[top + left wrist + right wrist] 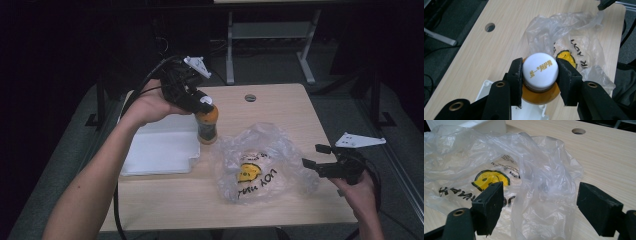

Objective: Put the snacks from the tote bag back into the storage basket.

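Observation:
My left gripper (202,104) is shut on the white cap of an orange bottle (207,124), held just over the table beside the bag. In the left gripper view the pads (517,75) press both sides of the cap (540,70), which carries gold lettering. A crumpled clear plastic bag (262,162) with a yellow smiley print lies on the wooden table (280,100). My right gripper (312,156) stands open at the bag's right edge. In the right gripper view its jaws stand wide apart, with a fold of the bag (541,192) rising between them, not pinched.
A white tray (160,147) lies on the table's left side, just left of the bottle. A round cable hole (250,97) sits near the far edge. Table legs and a dark floor lie beyond.

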Demonstrator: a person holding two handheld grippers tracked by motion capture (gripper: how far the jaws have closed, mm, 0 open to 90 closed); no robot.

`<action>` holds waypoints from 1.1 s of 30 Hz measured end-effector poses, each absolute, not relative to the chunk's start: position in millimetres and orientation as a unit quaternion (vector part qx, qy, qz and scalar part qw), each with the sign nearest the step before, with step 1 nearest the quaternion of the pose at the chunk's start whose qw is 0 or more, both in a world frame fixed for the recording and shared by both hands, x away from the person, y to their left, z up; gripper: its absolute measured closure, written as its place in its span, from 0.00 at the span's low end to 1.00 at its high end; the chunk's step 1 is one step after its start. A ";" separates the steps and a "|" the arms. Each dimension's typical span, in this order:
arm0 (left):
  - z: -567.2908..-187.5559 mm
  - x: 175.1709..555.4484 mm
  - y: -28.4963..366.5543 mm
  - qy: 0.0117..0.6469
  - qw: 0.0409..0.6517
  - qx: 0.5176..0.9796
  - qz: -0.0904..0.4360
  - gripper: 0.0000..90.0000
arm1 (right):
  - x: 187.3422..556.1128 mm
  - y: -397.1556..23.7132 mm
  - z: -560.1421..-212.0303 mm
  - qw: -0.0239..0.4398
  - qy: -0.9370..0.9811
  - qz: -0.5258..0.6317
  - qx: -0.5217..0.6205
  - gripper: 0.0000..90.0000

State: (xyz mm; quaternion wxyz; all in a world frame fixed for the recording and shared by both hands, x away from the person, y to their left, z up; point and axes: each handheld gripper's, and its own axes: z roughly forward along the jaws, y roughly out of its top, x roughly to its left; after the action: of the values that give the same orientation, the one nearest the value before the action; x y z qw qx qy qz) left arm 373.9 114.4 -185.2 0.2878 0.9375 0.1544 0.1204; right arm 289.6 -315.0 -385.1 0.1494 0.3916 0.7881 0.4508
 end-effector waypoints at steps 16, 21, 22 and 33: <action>-186.3 373.8 141.7 0.180 0.284 0.933 0.131 0.66 | 290.9 -315.3 -385.4 0.147 0.788 0.450 0.393 0.23; -191.7 376.1 150.5 0.191 0.285 0.931 0.128 0.66 | 291.6 -314.7 -385.8 0.145 0.790 0.448 0.393 0.24; -192.7 376.8 151.6 0.192 0.282 0.931 0.128 0.66 | 291.9 -314.4 -386.2 0.143 0.790 0.447 0.394 0.24; -211.4 383.1 161.3 0.209 0.274 0.930 0.125 0.66 | 291.2 -313.8 -385.4 0.145 0.788 0.451 0.394 0.24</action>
State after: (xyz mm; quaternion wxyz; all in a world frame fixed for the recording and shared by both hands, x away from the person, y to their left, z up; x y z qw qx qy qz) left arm 383.1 161.3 -211.4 0.2741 0.9302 0.2095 0.1250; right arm 291.2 -313.8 -385.4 0.1455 0.3936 0.7878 0.4508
